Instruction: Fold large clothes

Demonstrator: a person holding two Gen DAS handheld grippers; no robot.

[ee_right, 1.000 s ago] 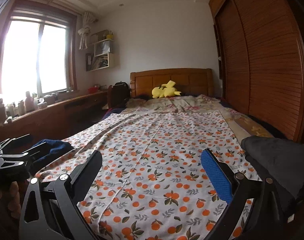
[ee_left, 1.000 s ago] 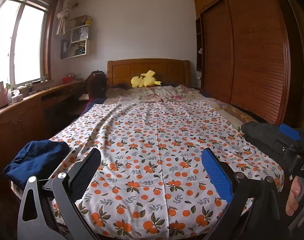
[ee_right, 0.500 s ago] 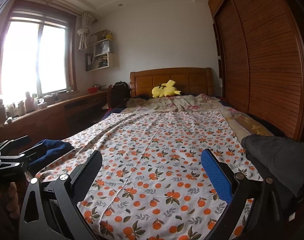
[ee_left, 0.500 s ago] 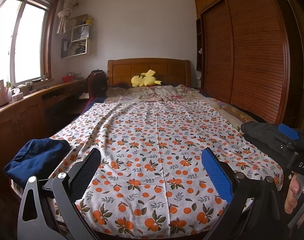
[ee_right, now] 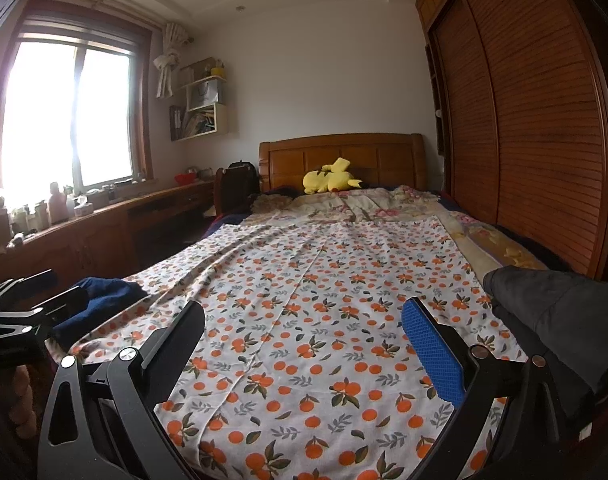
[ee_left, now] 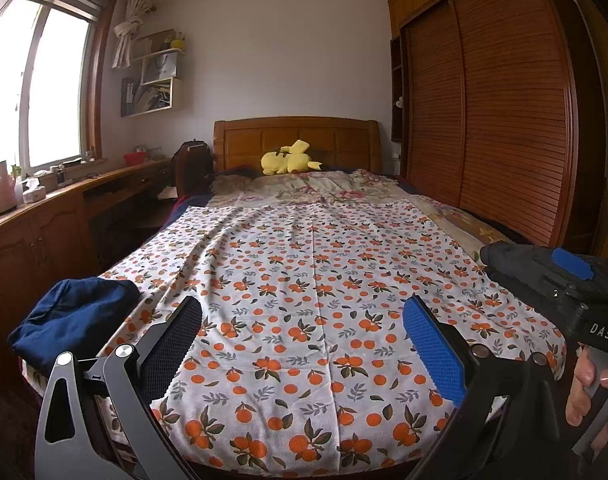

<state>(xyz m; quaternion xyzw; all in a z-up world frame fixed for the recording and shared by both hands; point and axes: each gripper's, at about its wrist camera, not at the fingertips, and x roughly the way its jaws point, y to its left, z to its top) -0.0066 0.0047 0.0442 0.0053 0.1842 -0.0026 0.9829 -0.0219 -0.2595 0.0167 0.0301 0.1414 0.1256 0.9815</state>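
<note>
A navy blue garment (ee_left: 74, 322) lies bunched at the bed's near left corner; it also shows in the right wrist view (ee_right: 104, 300). A dark grey garment (ee_right: 556, 312) lies at the near right corner, also in the left wrist view (ee_left: 504, 252). My left gripper (ee_left: 302, 332) is open and empty above the foot of the bed. My right gripper (ee_right: 302, 332) is open and empty beside it. Each gripper shows at the edge of the other's view: the right one (ee_left: 576, 280), the left one (ee_right: 28, 312).
The bed carries an orange-print sheet (ee_left: 316, 264) with a floral quilt and a yellow plush toy (ee_left: 290, 158) at the headboard. A wooden counter (ee_left: 44, 216) with bottles runs along the left under the window. A wooden wardrobe (ee_left: 504, 120) lines the right.
Both grippers have pulled back and risen slightly from the foot of the bed. Their jaws stay open. The garments have not moved.
</note>
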